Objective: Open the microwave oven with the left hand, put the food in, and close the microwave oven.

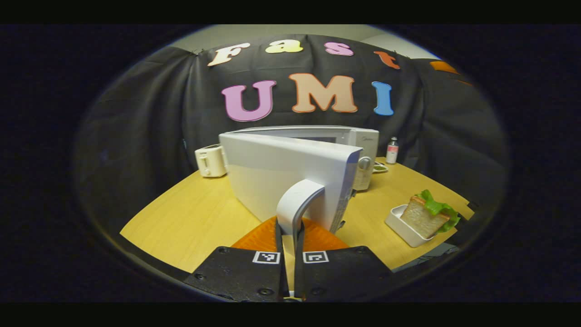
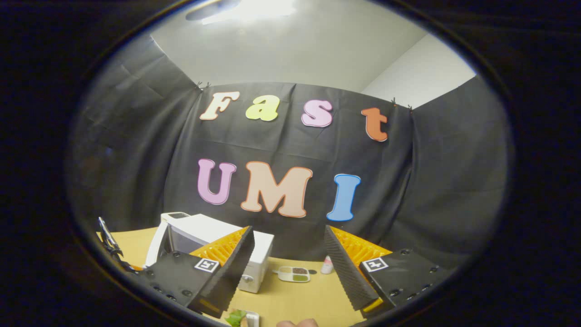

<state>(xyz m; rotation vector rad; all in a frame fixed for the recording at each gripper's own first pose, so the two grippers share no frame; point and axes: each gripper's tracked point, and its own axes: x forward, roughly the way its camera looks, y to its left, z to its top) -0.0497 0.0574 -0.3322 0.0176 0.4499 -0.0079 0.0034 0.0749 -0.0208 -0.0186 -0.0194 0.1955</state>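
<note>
A: So, nearest you, your left gripper point(image 1: 290, 254) has its fingers pressed together on the microwave's door handle point(image 1: 297, 200), pinching that curved white bar between them. That grip is why the door point(image 1: 286, 179) stands swung out toward you, edge on.

B: And my right one?

A: In the right gripper view your right gripper point(image 2: 288, 268) hangs spread wide with nothing between its fingers, tilted up toward the booth wall. My guess is that you hold it back so it stays out of the door's arc.

B: Where's the food?

A: In the left gripper view the sandwich point(image 1: 429, 213), bread with lettuce on top, sits in a small white tray point(image 1: 401, 225) near the right edge of the table point(image 1: 190, 218), well apart from the microwave point(image 1: 345, 138). It looks placed there for your free hand to reach.

B: Farther back?

A: A white toaster point(image 1: 210, 160) stands left of the microwave, and a small bottle point(image 1: 392, 150) at the far right by the wall, with a little dish point(image 2: 293, 273) near it. I'd judge the opening is well along, and loading hasn't begun
</note>
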